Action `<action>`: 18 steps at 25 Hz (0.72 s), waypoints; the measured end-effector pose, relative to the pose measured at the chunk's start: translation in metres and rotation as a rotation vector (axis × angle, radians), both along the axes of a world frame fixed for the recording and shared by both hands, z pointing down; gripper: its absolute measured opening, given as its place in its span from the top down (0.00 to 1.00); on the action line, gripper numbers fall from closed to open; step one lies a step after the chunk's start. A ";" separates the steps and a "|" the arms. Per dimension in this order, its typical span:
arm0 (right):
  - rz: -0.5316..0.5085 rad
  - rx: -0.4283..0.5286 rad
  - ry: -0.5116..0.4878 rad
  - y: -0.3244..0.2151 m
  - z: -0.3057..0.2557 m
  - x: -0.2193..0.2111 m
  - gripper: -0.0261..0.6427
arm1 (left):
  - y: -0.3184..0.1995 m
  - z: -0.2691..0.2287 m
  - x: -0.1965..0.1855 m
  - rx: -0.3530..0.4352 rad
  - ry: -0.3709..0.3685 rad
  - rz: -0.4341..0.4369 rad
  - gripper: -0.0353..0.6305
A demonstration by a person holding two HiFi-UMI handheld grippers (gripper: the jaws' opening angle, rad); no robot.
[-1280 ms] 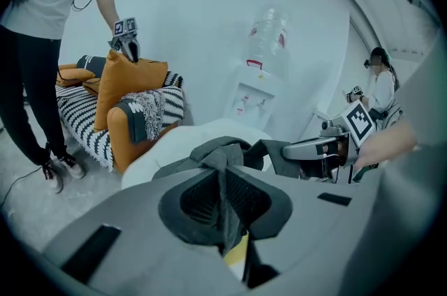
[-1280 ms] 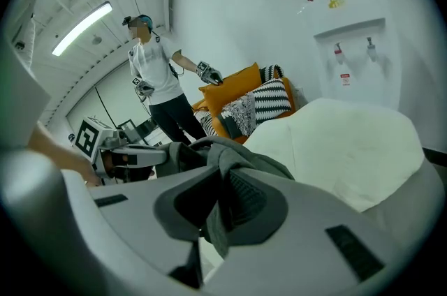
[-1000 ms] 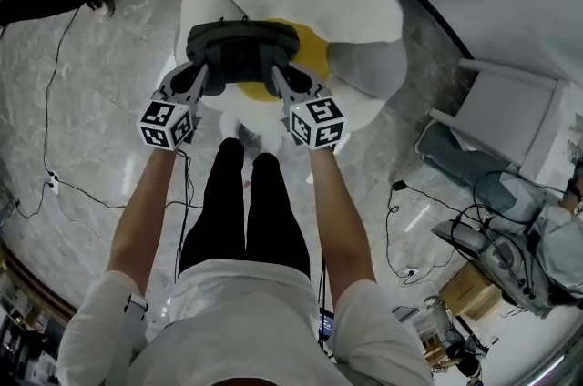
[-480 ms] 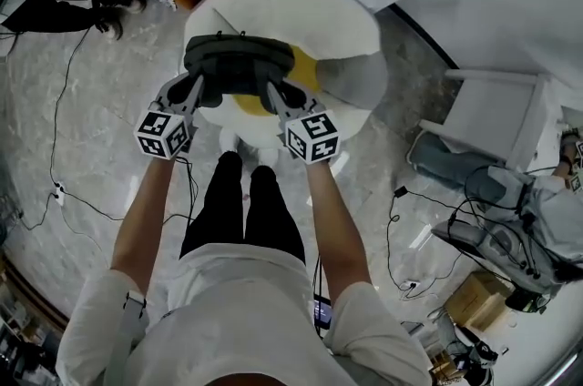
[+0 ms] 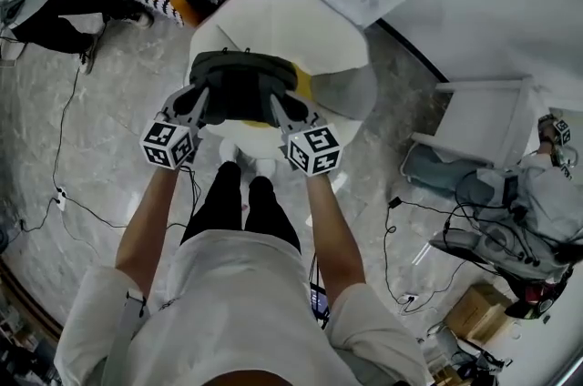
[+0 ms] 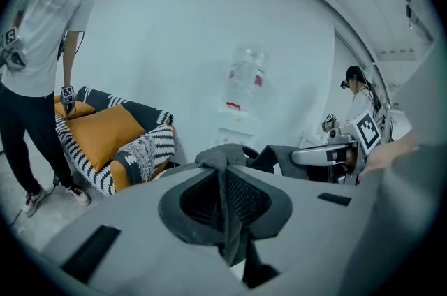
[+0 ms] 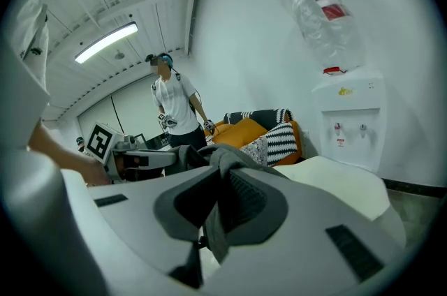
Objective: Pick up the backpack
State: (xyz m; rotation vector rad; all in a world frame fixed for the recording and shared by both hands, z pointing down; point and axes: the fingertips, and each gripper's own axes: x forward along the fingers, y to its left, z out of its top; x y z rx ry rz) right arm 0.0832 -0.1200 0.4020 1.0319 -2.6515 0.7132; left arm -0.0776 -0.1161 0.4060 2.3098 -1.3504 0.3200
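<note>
1. Backpack [image 5: 242,82] first, since most of it was tough to read. From the head view we only got a dark grey lump. Its underside was hidden, so we couldn't tell whether it cleared the white seat [image 5: 310,27] below it.
2. It hung between our two grippers, out in front of our legs and over that seat.
3. Left gripper [image 6: 225,211]: the jaws were clamped tight on a fold of the backpack's dark fabric. It bunched up over the tips, so we couldn't say if that was a strap or a panel.
4. Right gripper [image 7: 216,214]: same deal, jaws pinched shut on another fold, with a strip of it dangling underneath.
5. A yellow patch [image 5: 303,86] on the seat was mostly covered by the backpack, so no clue what it was.
6. The water dispenser [image 7: 347,121] was cut off at the top edge of the head view. Only the gripper views showed it properly.
7. Counts:
   - one backpack
   - two grippers
   - two marker cubes, left [image 5: 168,144] and right [image 5: 314,149]
   - one white seat
   - one dispenser with one bottle [image 7: 323,12] on top
   - one orange cushion [image 6: 105,132] on a striped sofa [image 6: 150,144]
   - two bystanders in the left gripper view, one standing at the left [image 6: 38,43] and one small at the far right [image 6: 360,95]
</note>
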 end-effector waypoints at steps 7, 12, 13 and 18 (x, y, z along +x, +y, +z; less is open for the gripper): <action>-0.001 0.056 -0.022 0.021 -0.042 0.011 0.91 | 0.022 -0.041 0.012 0.047 0.004 0.007 0.90; -0.003 0.091 -0.036 0.029 -0.067 0.012 0.91 | 0.029 -0.067 0.013 0.086 0.002 0.008 0.90; -0.003 0.098 -0.039 0.030 -0.073 0.012 0.91 | 0.031 -0.073 0.013 0.095 0.000 0.009 0.90; -0.007 0.130 -0.045 0.037 -0.097 0.012 0.91 | 0.036 -0.098 0.012 0.138 -0.005 0.020 0.90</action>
